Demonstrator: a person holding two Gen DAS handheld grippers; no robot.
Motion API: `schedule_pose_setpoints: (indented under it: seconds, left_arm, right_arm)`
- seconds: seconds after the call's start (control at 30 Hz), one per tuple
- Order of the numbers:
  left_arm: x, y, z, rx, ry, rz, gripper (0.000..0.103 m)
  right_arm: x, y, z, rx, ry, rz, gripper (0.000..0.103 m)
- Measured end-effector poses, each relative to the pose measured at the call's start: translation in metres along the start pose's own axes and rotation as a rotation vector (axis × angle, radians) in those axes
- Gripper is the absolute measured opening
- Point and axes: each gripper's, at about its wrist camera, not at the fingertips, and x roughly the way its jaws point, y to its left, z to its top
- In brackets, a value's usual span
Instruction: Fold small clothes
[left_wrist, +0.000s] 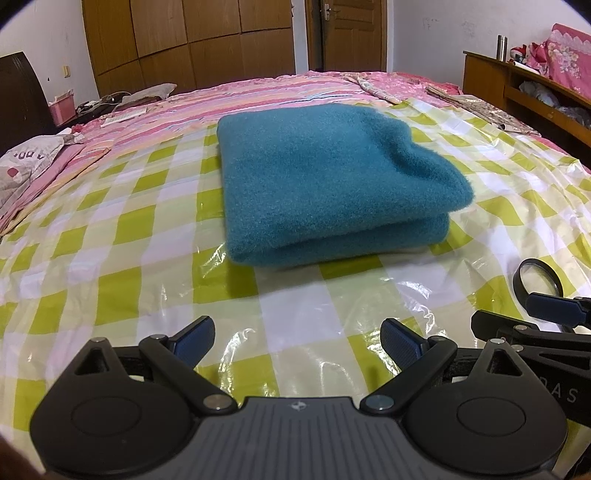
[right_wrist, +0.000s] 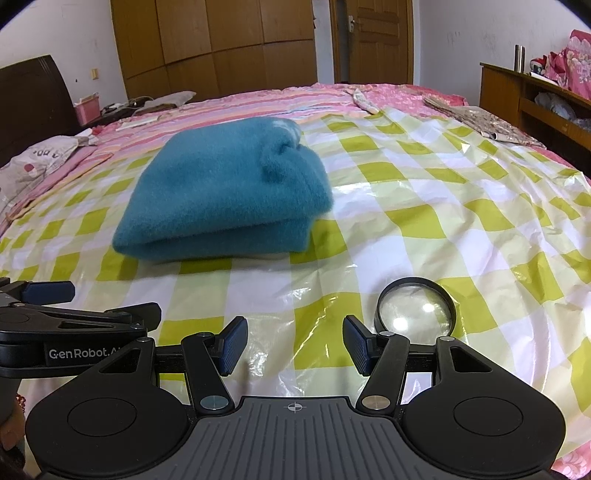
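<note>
Bedroom setup, with a wooden wardrobe (left_wrist: 184, 40) and a door (left_wrist: 347, 33) at the far end, and a bed taking up nearly the whole view. Over the pink bedding (left_wrist: 258, 88) there's a shiny green-and-white checked plastic sheet (left_wrist: 110, 229), which I'd guess is there to give a smooth, clean place to fold on. The teal fleece garment (left_wrist: 321, 184) sits in the middle of that sheet, already doubled over into a thick, roughly square bundle, with the rounded fold edge facing the cameras and the layers stacked on each other. In the right wrist view its far right corner looks a bit bunched and there's a pale patch there, can't tell what it is. Both tools are back at the near edge, well apart from the garment and touching nothing. The left gripper (left_wrist: 297, 341) has its fingers (left_wrist: 195, 341) spread wide with only plastic between them, and the right gripper (right_wrist: 295, 345) is the same, fingers spread and empty. They're side by side, the right one poking into the left view's right edge. A magnifying glass (right_wrist: 415, 308) lies on the sheet just beside the right gripper, clear of the garment so it doesn't get in the way. Judging by the neat bundle and the empty tools, this piece looks about done.
</note>
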Motion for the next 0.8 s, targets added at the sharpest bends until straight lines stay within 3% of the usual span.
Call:
schedule_pose_setpoints:
  seconds: [0.8]
  left_arm:
    - [0.0,-0.0015,-0.0005,0.0,0.005,-0.001,0.099]
  right_arm:
    - [0.0011,-0.0008,-0.0025,0.007,0.005,0.003,0.057]
